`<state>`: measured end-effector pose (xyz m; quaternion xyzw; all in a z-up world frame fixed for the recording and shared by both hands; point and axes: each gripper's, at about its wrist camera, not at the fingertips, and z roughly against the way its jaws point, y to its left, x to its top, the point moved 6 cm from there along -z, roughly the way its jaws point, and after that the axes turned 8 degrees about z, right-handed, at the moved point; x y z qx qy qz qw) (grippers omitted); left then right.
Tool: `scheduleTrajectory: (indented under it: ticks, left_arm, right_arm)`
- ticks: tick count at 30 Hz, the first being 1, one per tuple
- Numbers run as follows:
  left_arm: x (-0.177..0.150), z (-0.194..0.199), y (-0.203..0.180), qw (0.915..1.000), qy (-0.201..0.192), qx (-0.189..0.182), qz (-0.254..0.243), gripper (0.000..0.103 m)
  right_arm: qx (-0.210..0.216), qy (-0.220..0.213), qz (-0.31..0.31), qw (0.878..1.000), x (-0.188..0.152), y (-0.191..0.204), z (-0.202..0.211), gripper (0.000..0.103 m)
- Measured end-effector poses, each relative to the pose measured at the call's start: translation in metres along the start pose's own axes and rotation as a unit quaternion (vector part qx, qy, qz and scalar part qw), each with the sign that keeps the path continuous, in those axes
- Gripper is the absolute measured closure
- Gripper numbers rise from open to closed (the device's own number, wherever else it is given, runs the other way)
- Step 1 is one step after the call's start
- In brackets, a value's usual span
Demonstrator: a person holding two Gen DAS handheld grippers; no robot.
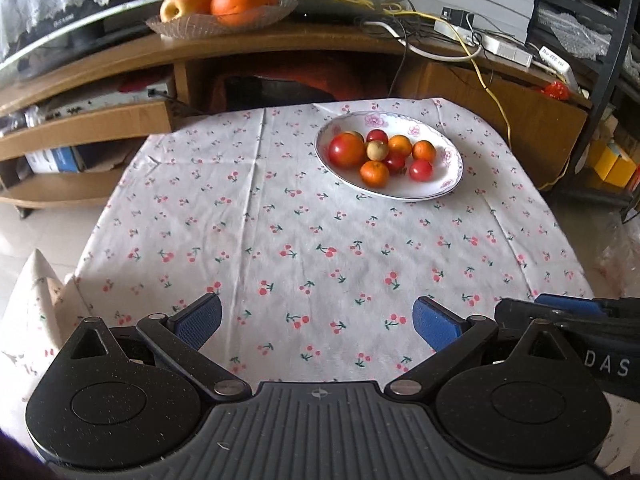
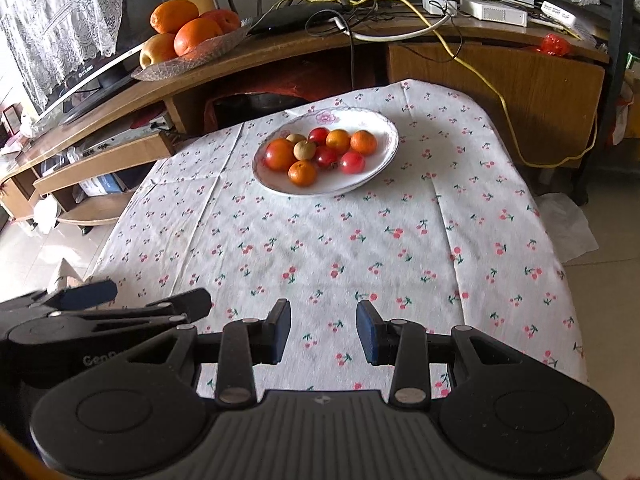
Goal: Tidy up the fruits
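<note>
Both tongs, left (image 1: 318, 322) and right (image 2: 323, 330), are held released and empty above the table's (image 2: 400, 248) near edge; the fruits (image 2: 316, 152) are piled in a plate (image 2: 386, 156) toward the far edge.

Cherry-print tablecloth (image 1: 280, 240) — one plate (image 1: 440, 192) of fruit.

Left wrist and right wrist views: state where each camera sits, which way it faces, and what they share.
Left wrist: on the left gripper, facing forward over the cherry-print tablecloth to the white plate of fruit; own fingers wide apart, right gripper at the right edge.
Right wrist: on the right gripper, same heading, plate left of centre; own fingers less spread, left gripper at the left edge.
Shared: plate, tablecloth, glass fruit dish on the wooden stand.
</note>
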<state>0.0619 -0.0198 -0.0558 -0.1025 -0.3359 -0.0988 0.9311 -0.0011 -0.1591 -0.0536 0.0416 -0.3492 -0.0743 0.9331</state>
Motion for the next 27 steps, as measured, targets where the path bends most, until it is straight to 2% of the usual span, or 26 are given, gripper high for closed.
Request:
scheduleTrajectory:
  ticks: [13,27]
  left_arm:
    - [-0.0039,0.0032,0.0009,1.0000,-0.008,-0.004,-0.004,0.001]
    - [-0.0019,0.0073,-0.0024,0.9992,-0.034,0.011,-0.019,0.001]
  right_arm:
    - [0.006,0.001,-0.001,1.000,-0.0039,0.0014,0.0022,0.065]
    - [0.005,0.000,-0.001,1.000,-0.0036,0.0008,0.0017,0.065]
